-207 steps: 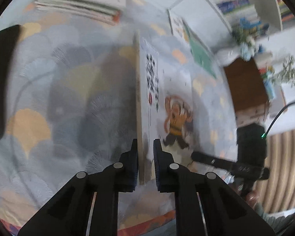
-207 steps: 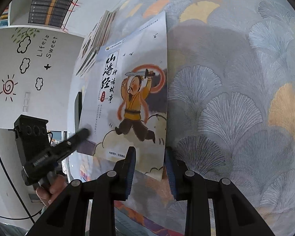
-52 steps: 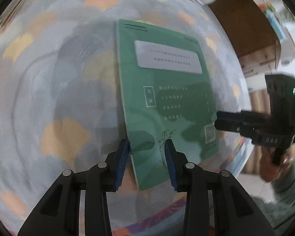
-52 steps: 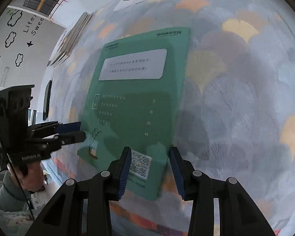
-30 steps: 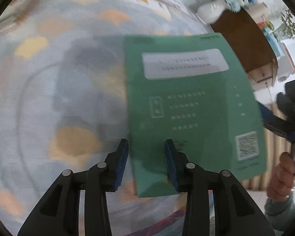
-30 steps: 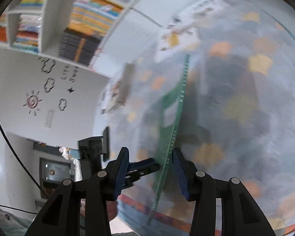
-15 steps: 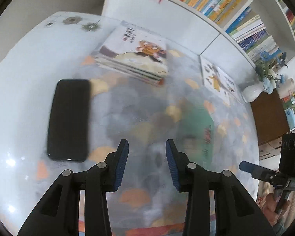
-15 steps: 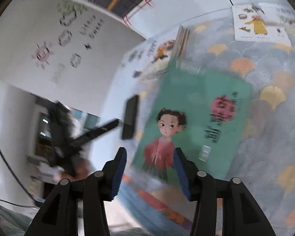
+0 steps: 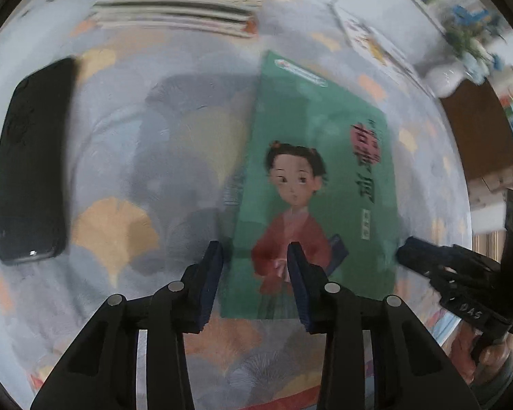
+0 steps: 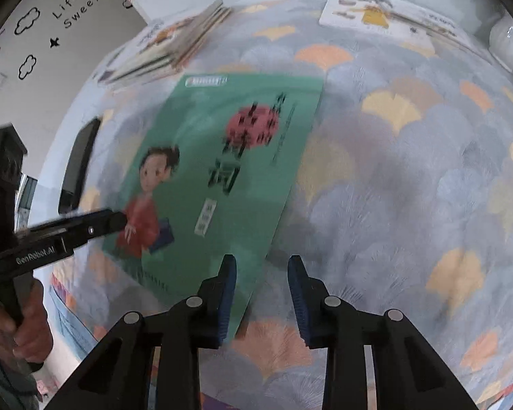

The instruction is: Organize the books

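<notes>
Green book flat on the patterned table [image 9: 126, 177], both hand-held grippers over its near edge.
A stack of books [image 9: 174, 10] and a black phone [image 9: 30, 171] lay beyond the green book [image 9: 318, 157]. Left hand-held gripper [image 9: 254, 285] stood part open, straddling its corner; whether it touched, unclear. Right hand-held gripper [image 10: 261, 292] was closing, the book's corner between its jaws, pads not yet pressing.

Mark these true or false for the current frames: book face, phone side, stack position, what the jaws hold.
1. The green book lies cover-up, girl illustration showing. True.
2. The black phone lies right of the green book in the left wrist view. False: it lies to the left.
3. The book stack sits beyond the green book's far edge. True.
4. The left gripper clamps the phone. False: its jaws stand apart over the green book's near edge.
5. The right gripper carries a book lifted off the tablecloth. False: its jaws are closing, nothing lifted.
</notes>
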Available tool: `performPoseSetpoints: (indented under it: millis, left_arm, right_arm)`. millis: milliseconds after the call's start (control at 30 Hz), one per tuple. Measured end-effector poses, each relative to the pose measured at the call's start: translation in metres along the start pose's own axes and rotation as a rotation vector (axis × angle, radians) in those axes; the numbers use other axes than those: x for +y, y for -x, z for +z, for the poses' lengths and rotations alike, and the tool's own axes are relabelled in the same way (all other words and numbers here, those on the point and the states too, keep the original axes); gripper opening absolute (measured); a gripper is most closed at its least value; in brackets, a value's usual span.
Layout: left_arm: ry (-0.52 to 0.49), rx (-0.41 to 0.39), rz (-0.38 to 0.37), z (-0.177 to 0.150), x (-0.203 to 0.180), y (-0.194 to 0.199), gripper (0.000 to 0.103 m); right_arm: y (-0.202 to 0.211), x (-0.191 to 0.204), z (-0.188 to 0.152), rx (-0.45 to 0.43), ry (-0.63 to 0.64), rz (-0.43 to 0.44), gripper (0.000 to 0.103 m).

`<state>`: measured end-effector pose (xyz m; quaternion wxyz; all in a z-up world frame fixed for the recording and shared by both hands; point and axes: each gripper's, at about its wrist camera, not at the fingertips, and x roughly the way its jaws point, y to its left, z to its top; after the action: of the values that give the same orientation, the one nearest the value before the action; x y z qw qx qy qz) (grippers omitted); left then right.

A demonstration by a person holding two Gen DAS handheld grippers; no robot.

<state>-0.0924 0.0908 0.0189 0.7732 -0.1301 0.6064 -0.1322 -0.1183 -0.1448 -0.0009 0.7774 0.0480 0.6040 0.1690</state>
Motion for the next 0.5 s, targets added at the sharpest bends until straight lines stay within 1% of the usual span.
performPoseSetpoints:
  millis: [33,67,100,133,167,200,267,300,367,400,433,500]
  left_arm:
    - [-0.006,0.013,-0.032,0.0,0.0,-0.001,0.036]
    - [0.012,0.023,-0.079,0.0,0.003,-0.001,0.035]
    - [0.028,0.025,-0.112,0.003,0.008,-0.003,0.035]
    - [0.058,0.023,-0.174,0.004,0.015,0.001,0.035]
    - [0.097,0.006,-0.276,0.004,0.023,0.008,0.035]
    - [0.136,-0.013,-0.41,0.004,0.031,0.016,0.035]
    - [0.167,-0.027,-0.551,0.005,0.036,0.024,0.035]
    - [0.153,-0.022,-0.548,0.006,0.033,0.024,0.035]
    - [0.101,0.009,-0.446,0.008,0.023,0.015,0.035]
    - [0.077,0.022,-0.391,0.007,0.017,0.008,0.033]
    - [0.064,0.03,-0.373,0.009,0.012,0.004,0.021]
    - [0.032,0.051,-0.349,0.006,0.0,-0.006,0.011]
  right_arm:
    - [-0.004,0.0,-0.004,0.017,-0.019,0.047,0.032]
    - [-0.006,-0.001,-0.007,0.016,-0.041,0.07,0.032]
    - [-0.007,-0.001,-0.009,0.0,-0.048,0.061,0.032]
    - [-0.006,-0.003,-0.009,-0.006,-0.051,0.057,0.032]
    - [-0.005,-0.005,-0.01,-0.011,-0.062,0.062,0.032]
    - [-0.005,-0.01,-0.009,-0.011,-0.087,0.085,0.032]
    - [-0.007,-0.021,-0.008,-0.009,-0.141,0.152,0.032]
    - [-0.008,-0.026,-0.008,-0.011,-0.162,0.18,0.032]
    - [-0.009,-0.031,-0.008,-0.012,-0.19,0.216,0.032]
    - [-0.01,-0.033,-0.008,-0.011,-0.202,0.227,0.032]
    - [-0.01,-0.034,-0.008,-0.011,-0.211,0.232,0.032]
    - [-0.009,-0.035,-0.008,-0.012,-0.224,0.237,0.032]
